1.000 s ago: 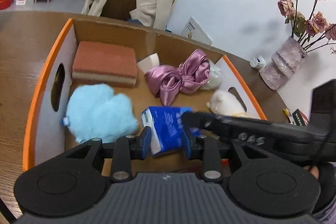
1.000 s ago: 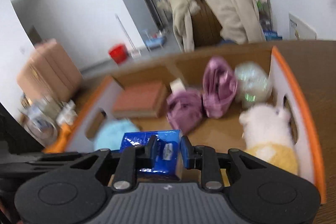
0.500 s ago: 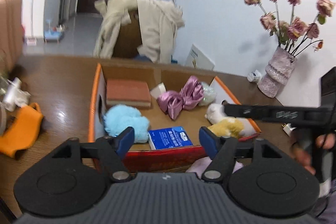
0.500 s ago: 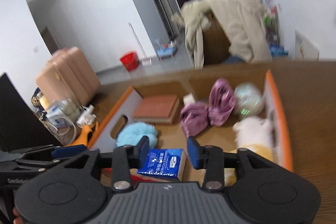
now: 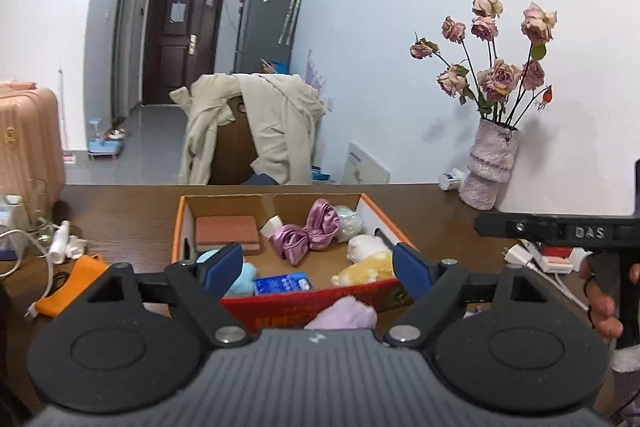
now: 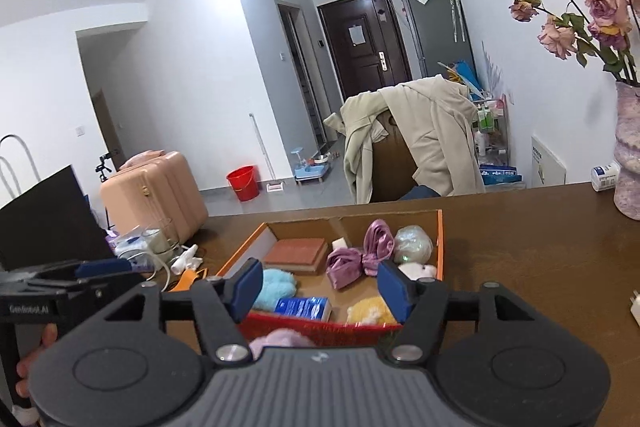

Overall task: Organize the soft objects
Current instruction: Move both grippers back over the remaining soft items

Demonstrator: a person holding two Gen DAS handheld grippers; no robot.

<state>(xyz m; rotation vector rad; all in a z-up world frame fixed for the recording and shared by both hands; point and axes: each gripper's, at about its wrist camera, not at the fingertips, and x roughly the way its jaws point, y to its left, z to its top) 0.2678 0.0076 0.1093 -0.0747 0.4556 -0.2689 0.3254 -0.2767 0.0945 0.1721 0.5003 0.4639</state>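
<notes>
Lilac soft item (image 5: 343, 313) is seen outside box (image 5: 312, 301), against near wall, just below left gripper (image 5: 318, 269) and right gripper (image 6: 320, 285); both spread wide, nothing held; nearer one cannot be told.

Orange-rimmed cardboard box (image 5: 178, 227) with a red printed front, brick-red sponge (image 5: 227, 230), shiny mauve bow (image 5: 306, 235), sky-blue fluffy mitt (image 6: 275, 287), blue tissue pack (image 5: 283, 283) (white lettering), white-and-yellow plush toy (image 5: 366, 259), dark brown table (image 5: 128, 211), mottled lilac vase (image 5: 490, 167).
</notes>
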